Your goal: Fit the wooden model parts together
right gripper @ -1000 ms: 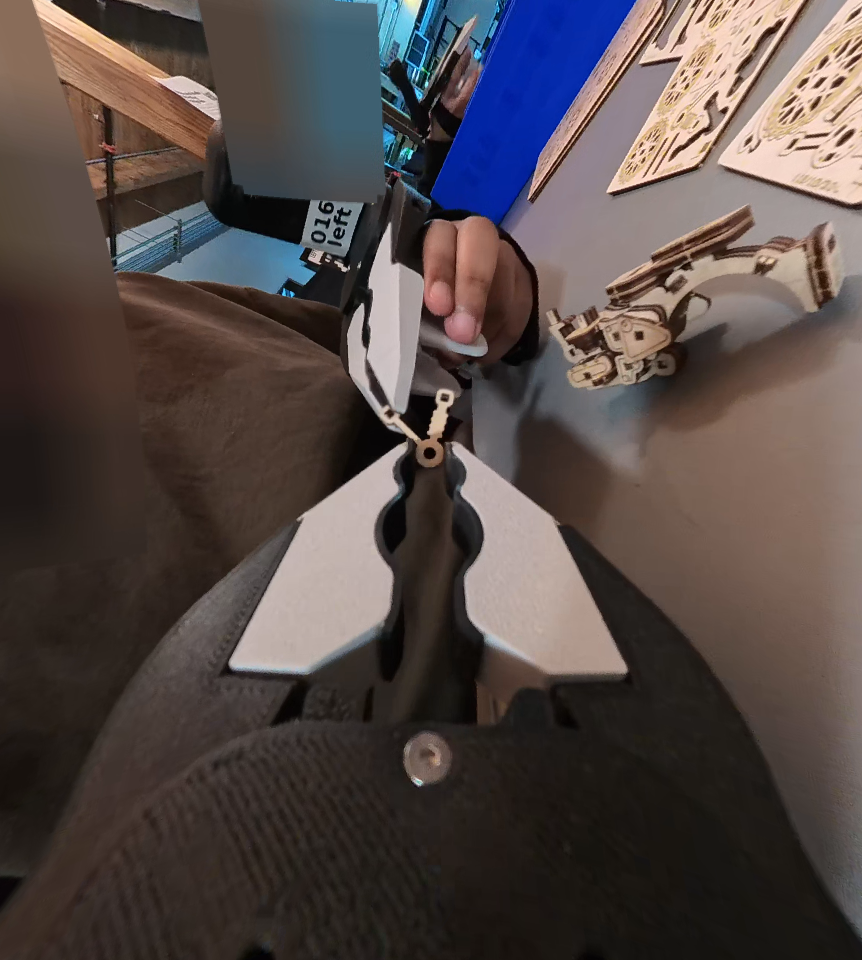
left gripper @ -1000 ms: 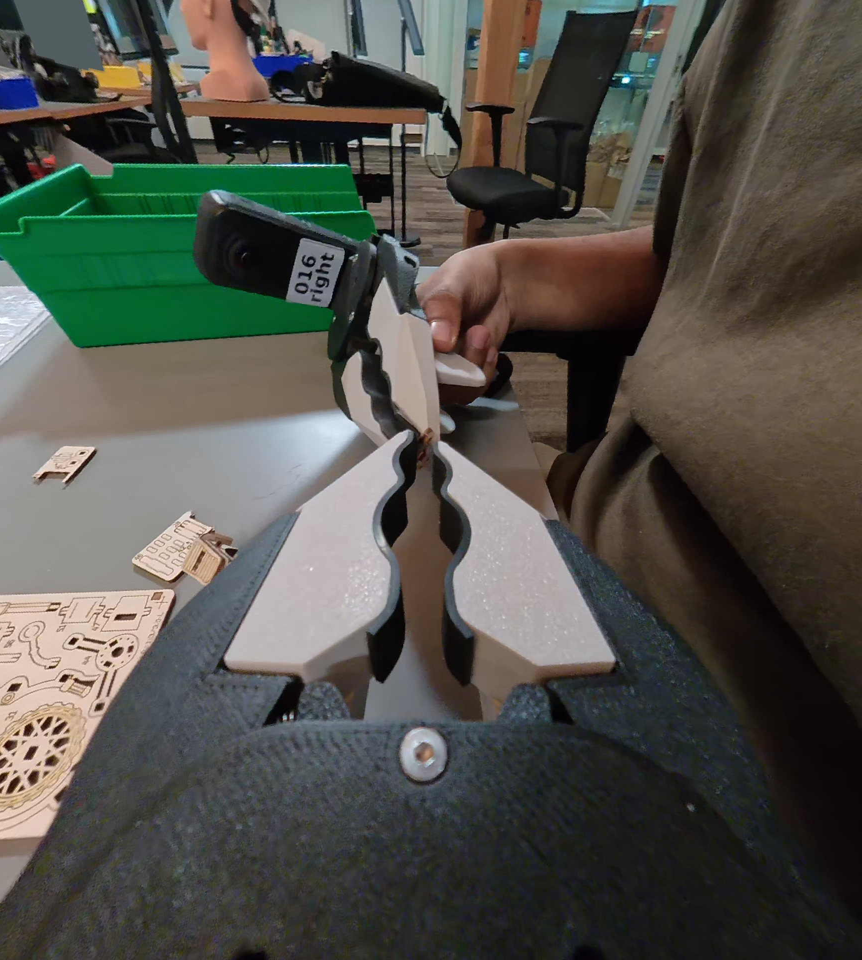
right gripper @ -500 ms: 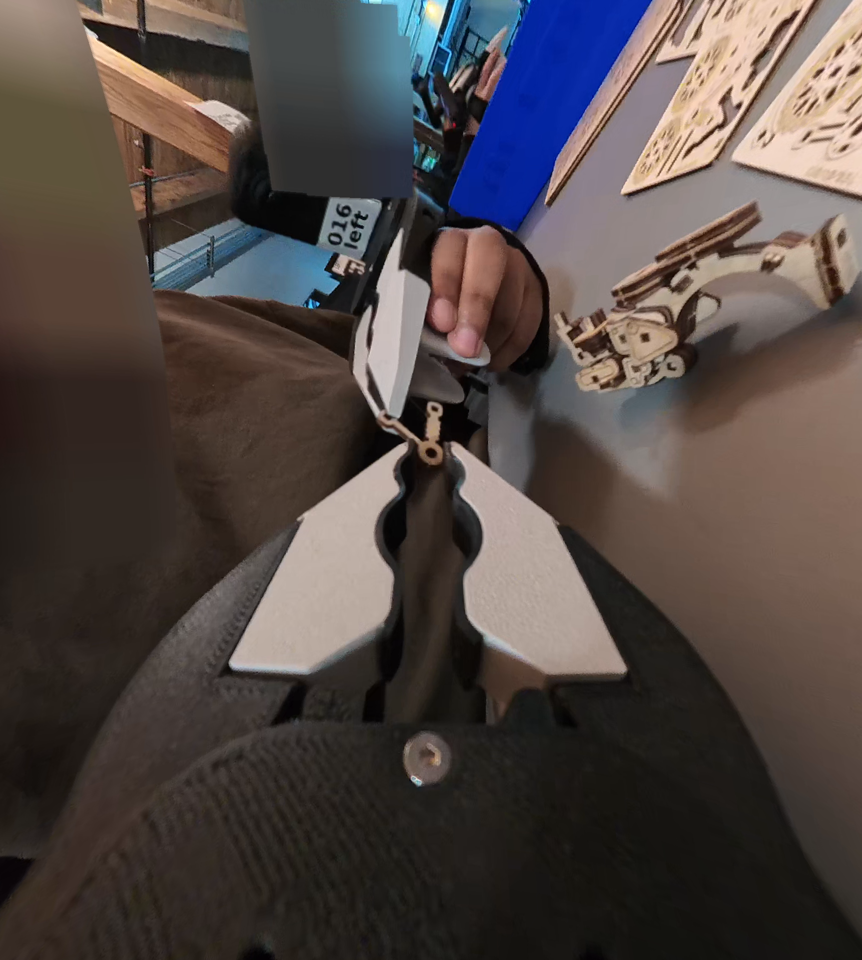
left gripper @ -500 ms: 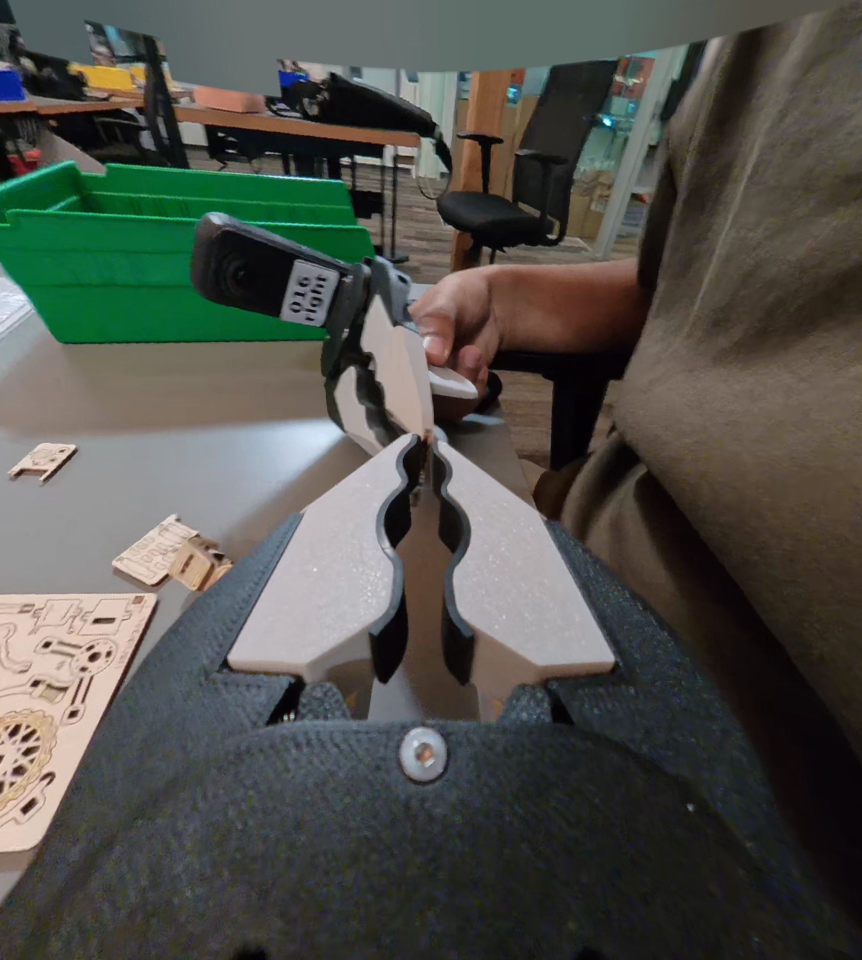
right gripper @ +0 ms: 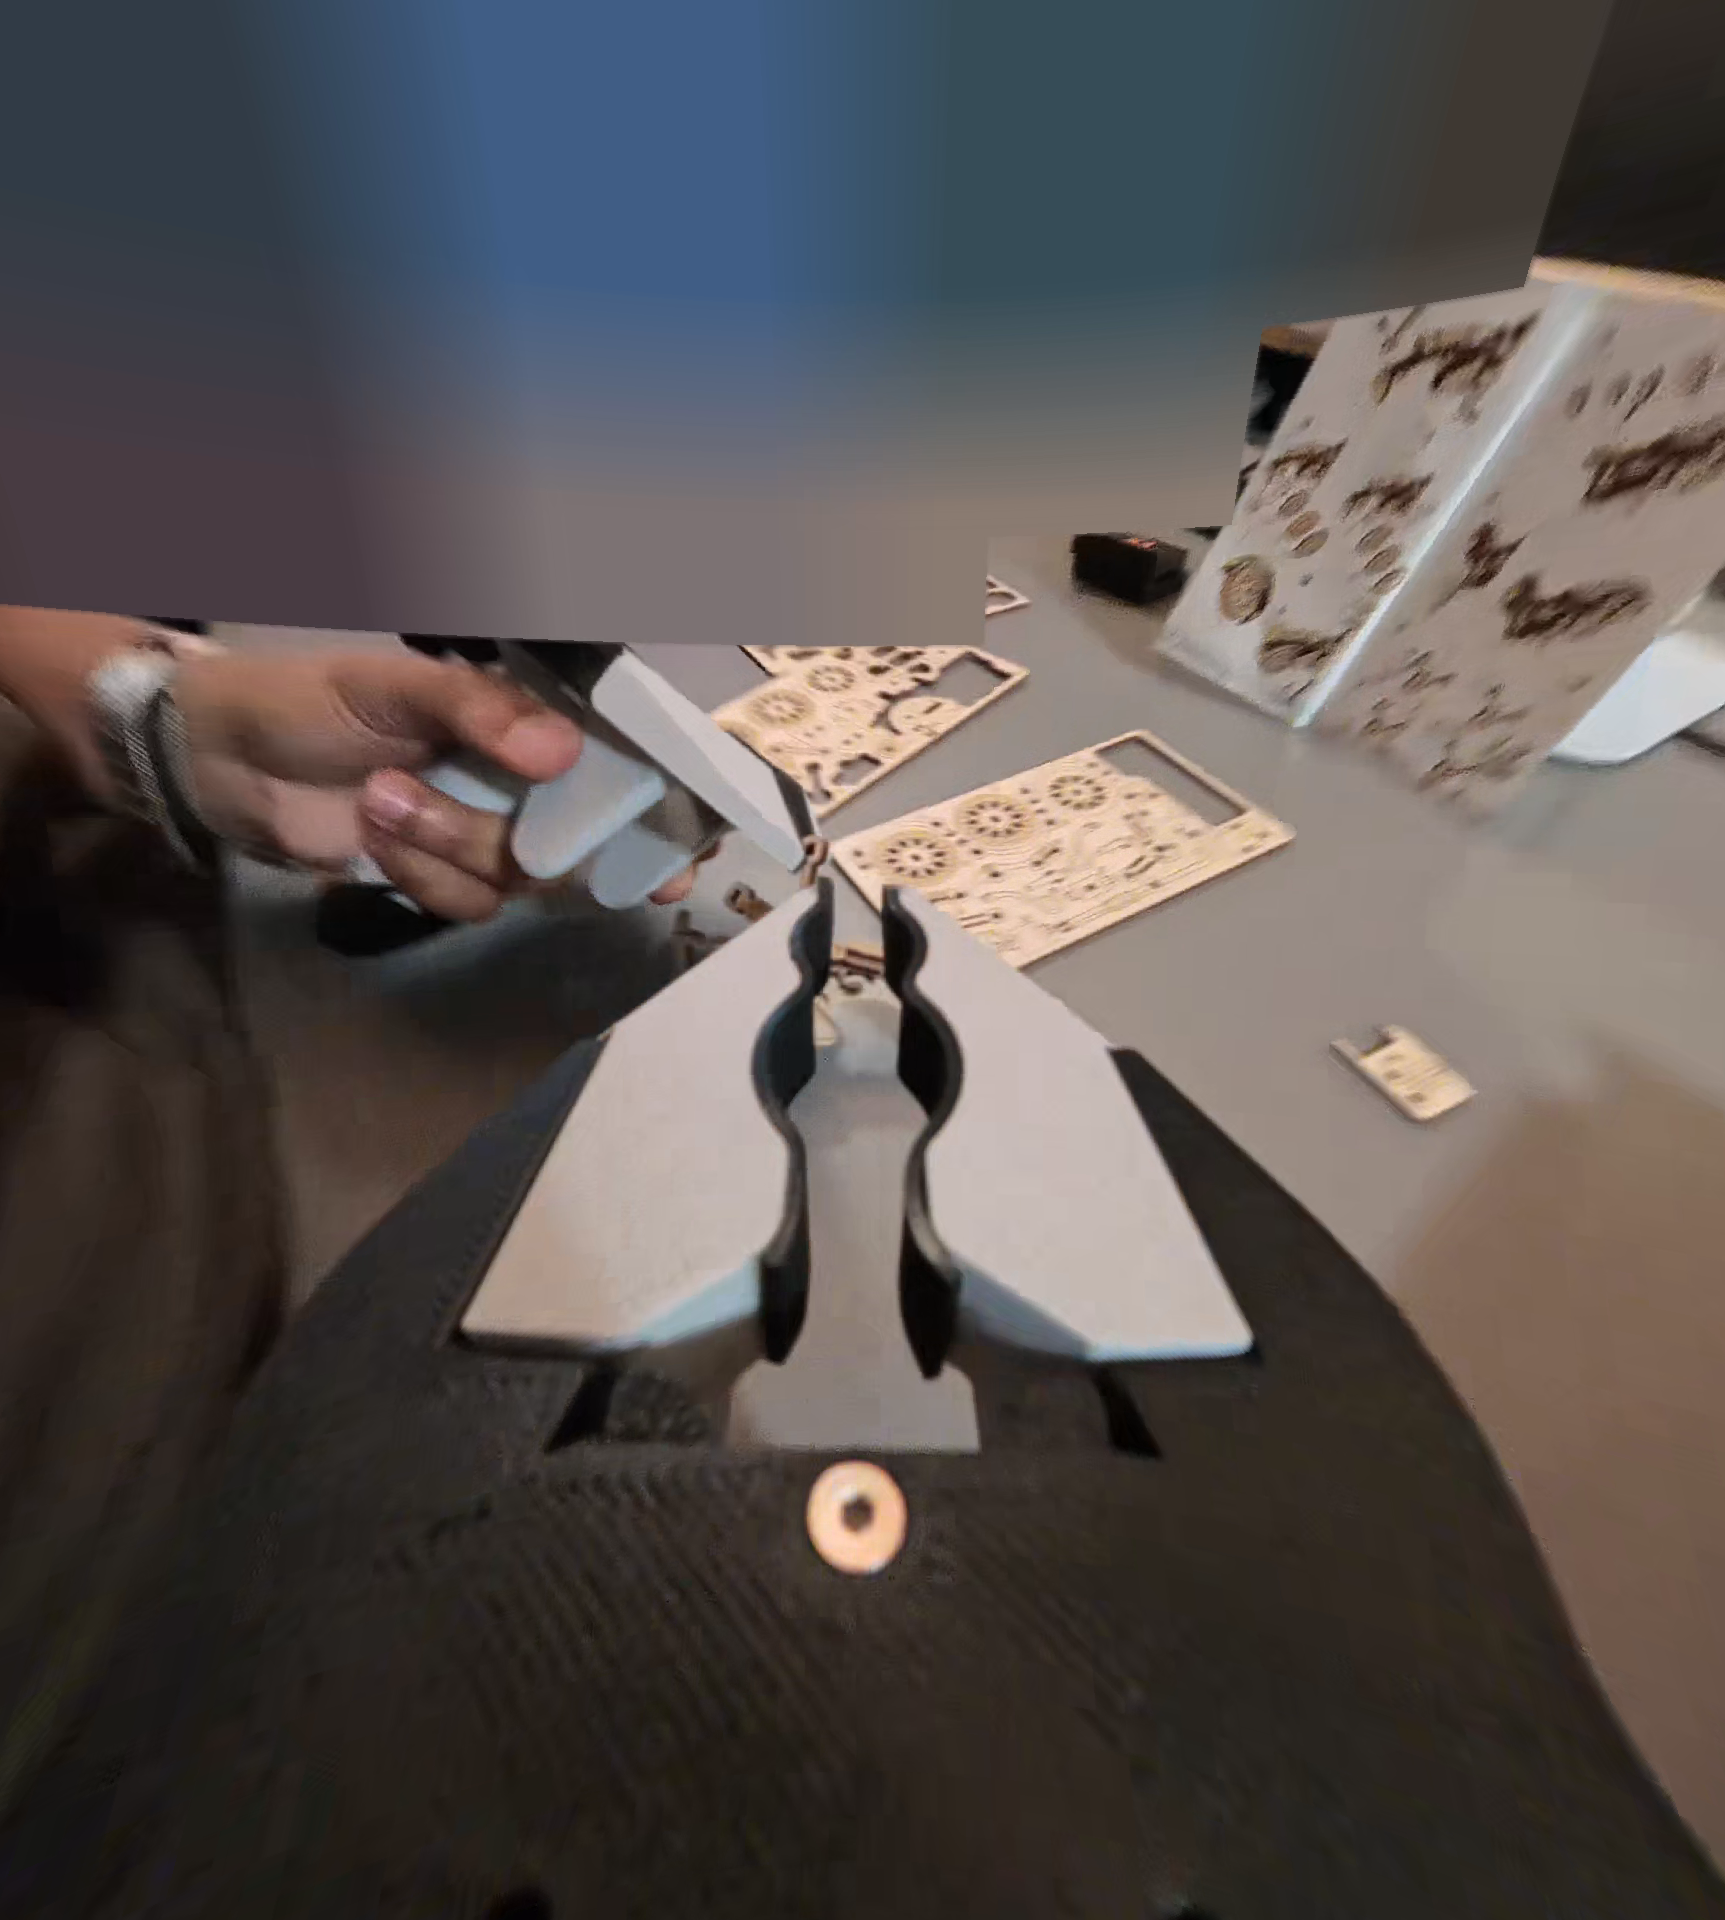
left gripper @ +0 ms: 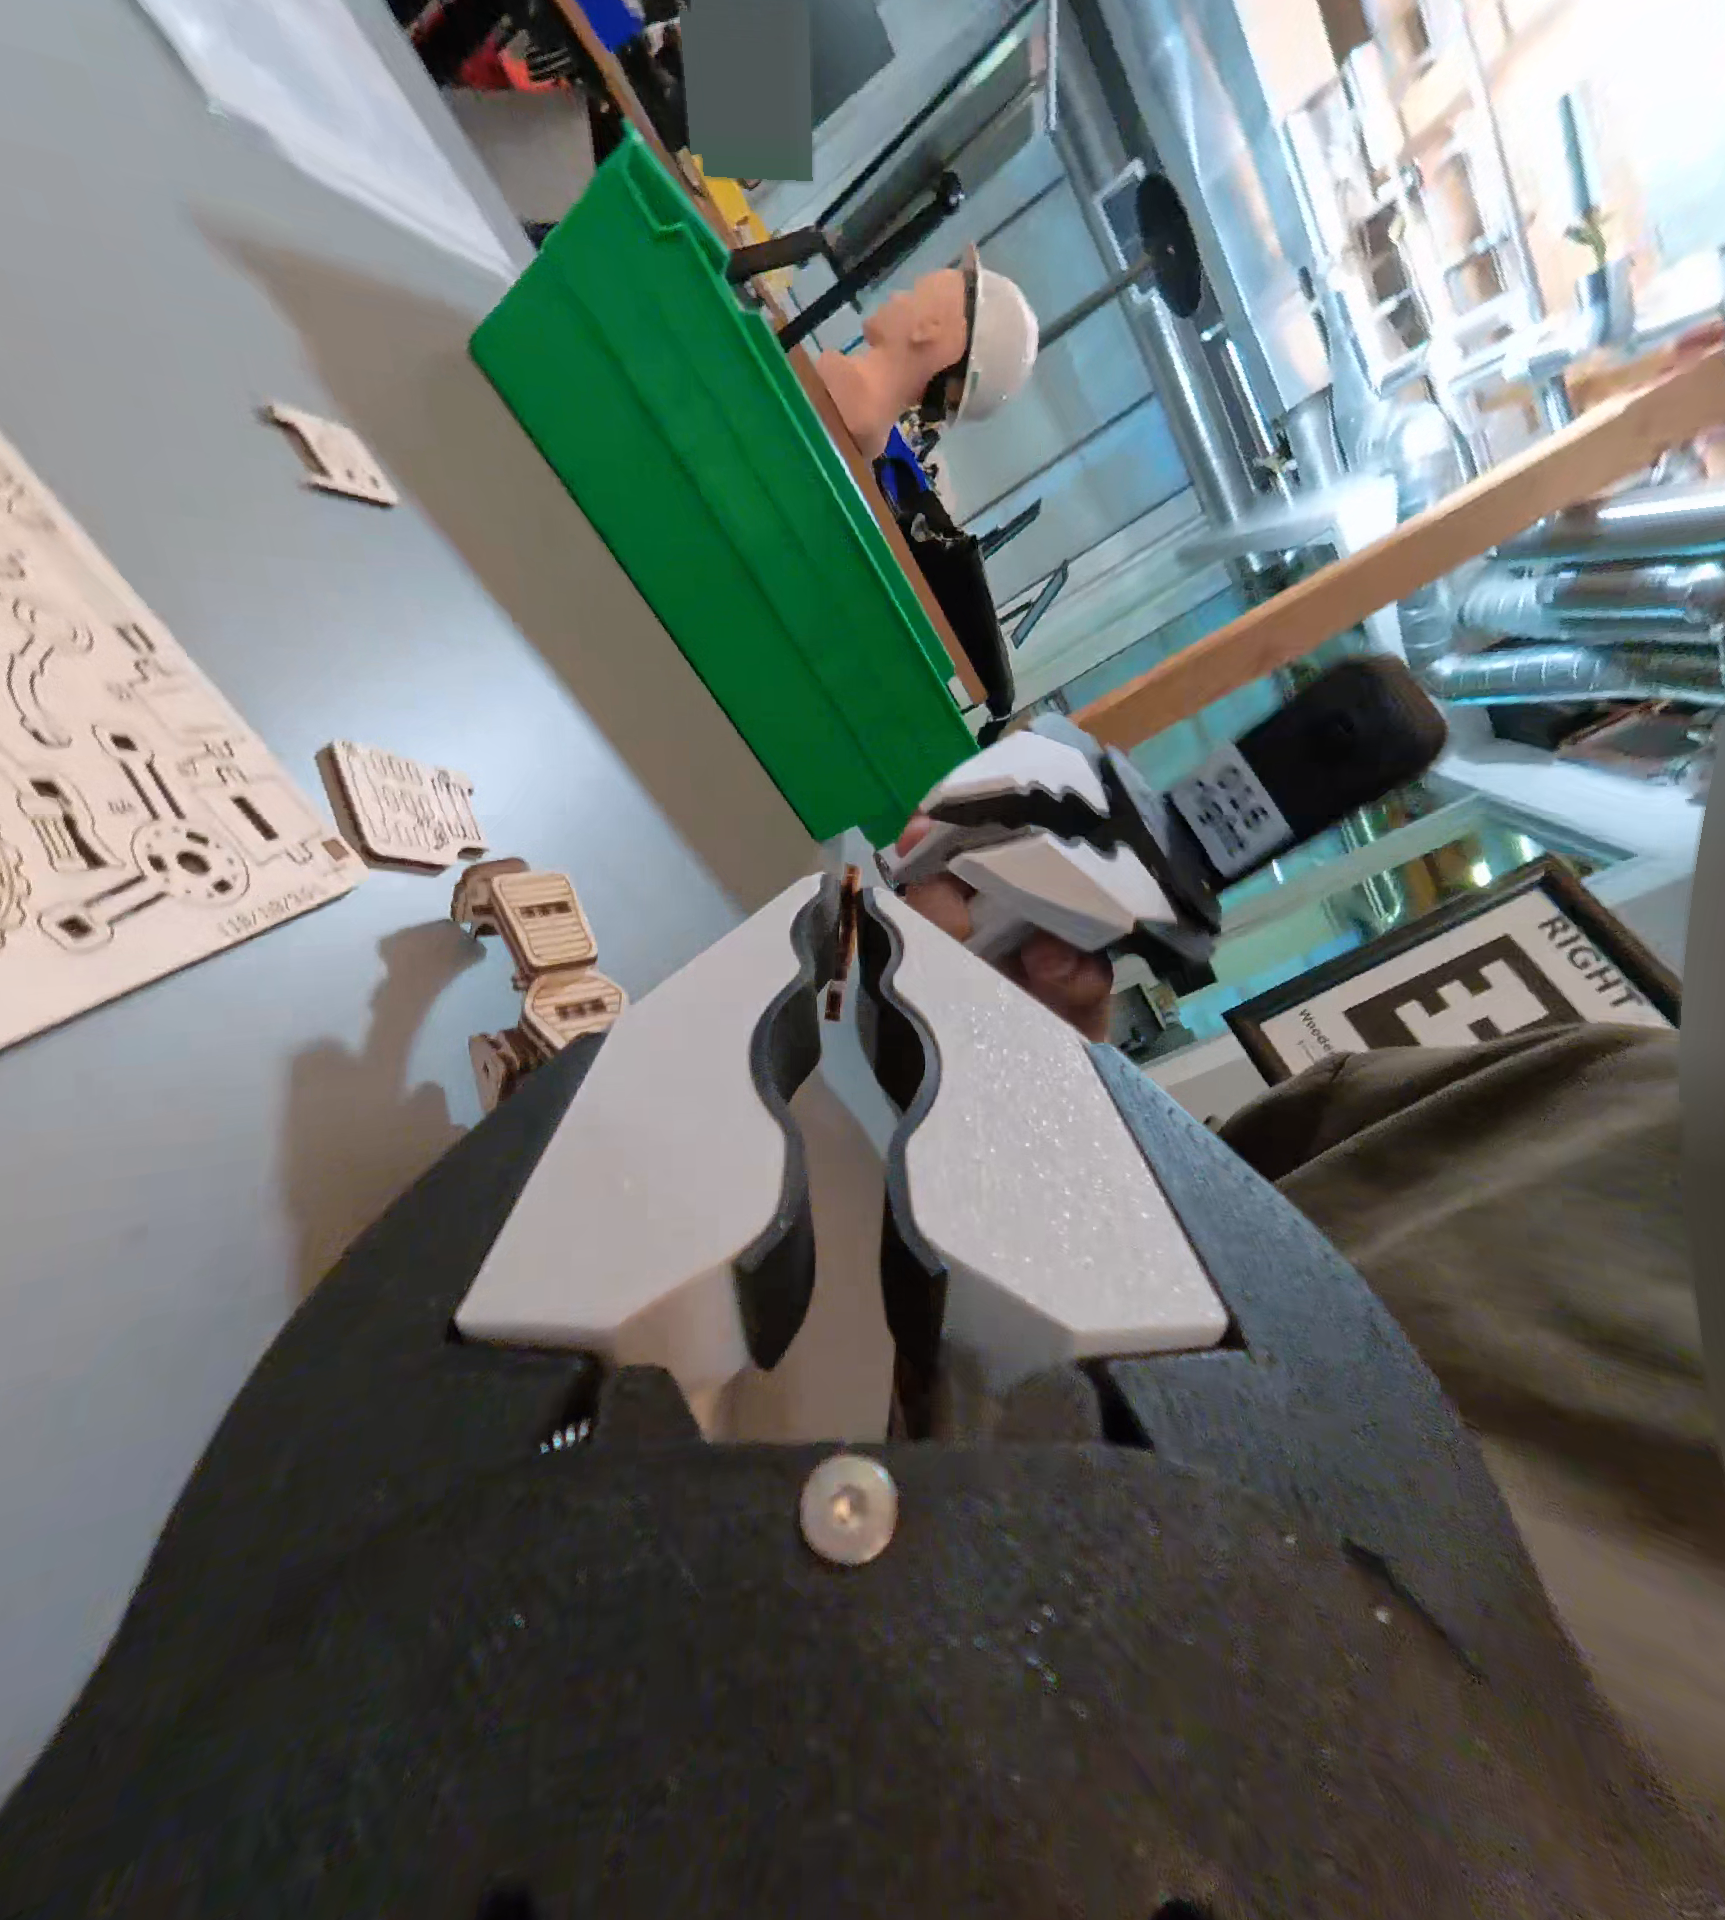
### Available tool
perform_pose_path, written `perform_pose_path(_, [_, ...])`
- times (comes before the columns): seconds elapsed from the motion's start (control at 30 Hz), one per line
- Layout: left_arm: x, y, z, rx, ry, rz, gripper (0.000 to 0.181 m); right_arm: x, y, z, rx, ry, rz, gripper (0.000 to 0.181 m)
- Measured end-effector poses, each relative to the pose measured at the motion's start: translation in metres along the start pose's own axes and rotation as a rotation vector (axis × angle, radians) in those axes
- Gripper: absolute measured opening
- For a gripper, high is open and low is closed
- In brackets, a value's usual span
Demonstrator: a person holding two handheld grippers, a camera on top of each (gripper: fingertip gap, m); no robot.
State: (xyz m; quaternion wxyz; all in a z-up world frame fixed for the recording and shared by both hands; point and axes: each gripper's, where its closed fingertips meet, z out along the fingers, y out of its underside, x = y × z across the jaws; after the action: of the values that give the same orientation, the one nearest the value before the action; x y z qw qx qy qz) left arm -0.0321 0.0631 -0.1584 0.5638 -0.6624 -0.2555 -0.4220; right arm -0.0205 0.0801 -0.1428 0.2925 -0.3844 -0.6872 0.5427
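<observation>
Left fingers [left gripper: 816, 925] pinch thin wooden part [left gripper: 845, 940]; right fingers [right gripper: 899, 914] apart, empty.

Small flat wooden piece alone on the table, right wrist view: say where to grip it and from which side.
Pinch the small flat piece across its two long edges, coming straight down from above. It lies flat on the grey table, thin, so only the edges offer purchase; probably avoid the notched end.
</observation>
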Motion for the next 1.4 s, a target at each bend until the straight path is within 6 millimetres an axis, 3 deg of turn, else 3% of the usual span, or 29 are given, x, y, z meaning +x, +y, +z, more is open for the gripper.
perform_pose_path(0.1, [0.006, 0.005, 0.003, -0.018, 0.027, -0.024, 0.0, -0.011, 0.003, 0.01, -0.042, 0.052, -0.116, 0.004])
perform_pose_path(0.33, [0.011, 0.01, 0.003, -0.05, 0.05, 0.031, 0.0, -0.017, 0.012, 0.015, -0.042, -0.125, 0.244, 0.007])
perform_pose_path(0.53, [0.014, 0.011, 0.003, -0.075, 0.075, 0.077, 0.0, -0.024, 0.014, 0.013, -0.026, -0.276, 0.451, 0.001])
perform_pose_path(1.17, [0.019, 0.011, 0.005, -0.072, 0.144, 0.037, 0.0, -0.028, 0.012, 0.012, 0.015, -0.49, 0.704, 0.0])
perform_pose_path(1.4, [0.015, 0.0, 0.002, -0.027, 0.114, 0.038, 0.021, -0.02, 0.008, 0.009, 0.049, -0.501, 0.767, 0.0])
